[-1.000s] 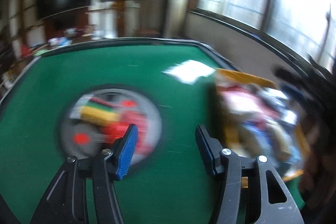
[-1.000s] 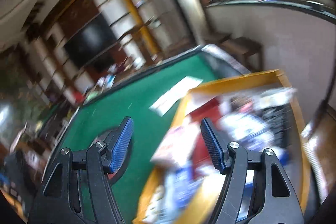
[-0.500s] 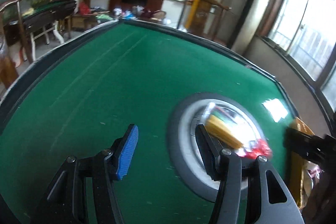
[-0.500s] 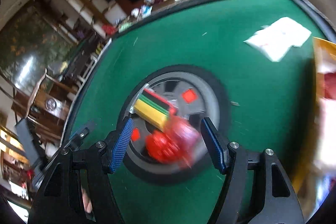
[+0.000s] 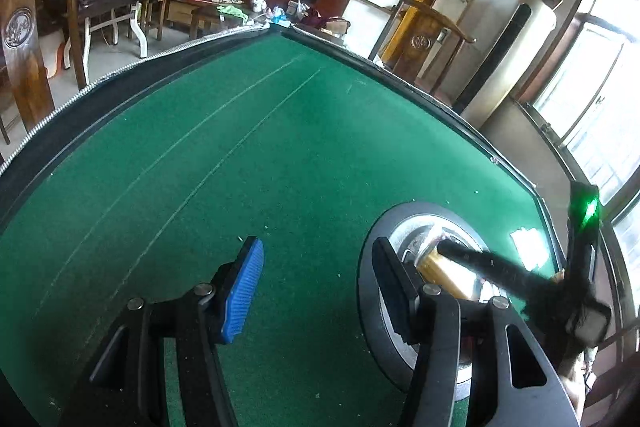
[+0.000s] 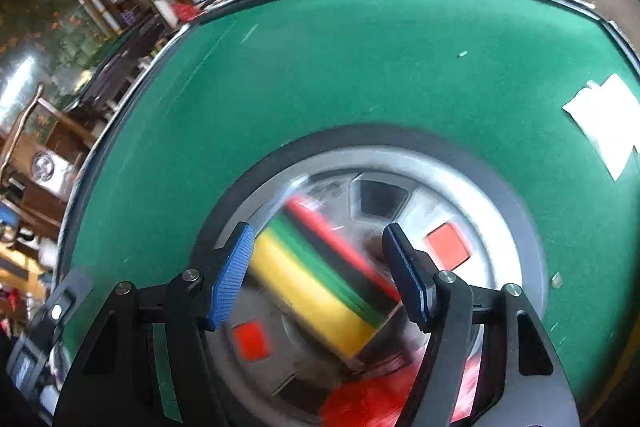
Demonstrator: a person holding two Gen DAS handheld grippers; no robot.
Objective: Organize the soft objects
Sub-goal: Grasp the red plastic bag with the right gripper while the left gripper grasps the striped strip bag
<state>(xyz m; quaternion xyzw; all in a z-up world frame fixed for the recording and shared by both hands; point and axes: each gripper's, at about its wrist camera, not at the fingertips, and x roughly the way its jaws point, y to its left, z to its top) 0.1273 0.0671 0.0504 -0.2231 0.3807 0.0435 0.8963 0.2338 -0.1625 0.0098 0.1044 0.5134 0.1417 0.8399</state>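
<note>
Right gripper (image 6: 316,271): jaws parted, poised above the blurred pack of yellow, green, black and red striped sponges (image 6: 320,287), which shows between the fingers; contact cannot be told. The pack lies on the round grey metal hub (image 6: 472,187) set in the green felt table (image 6: 360,67). A red mesh item (image 6: 360,403) lies nearer the camera. Left gripper (image 5: 316,287): jaws parted, empty, over felt beside the hub.

R gripper (image 6: 318,273) open over striped sponge pack (image 6: 320,291) on round tray (image 6: 500,195)

Striped sponge pack (image 6: 320,283) — on round hub (image 6: 472,187)
</note>
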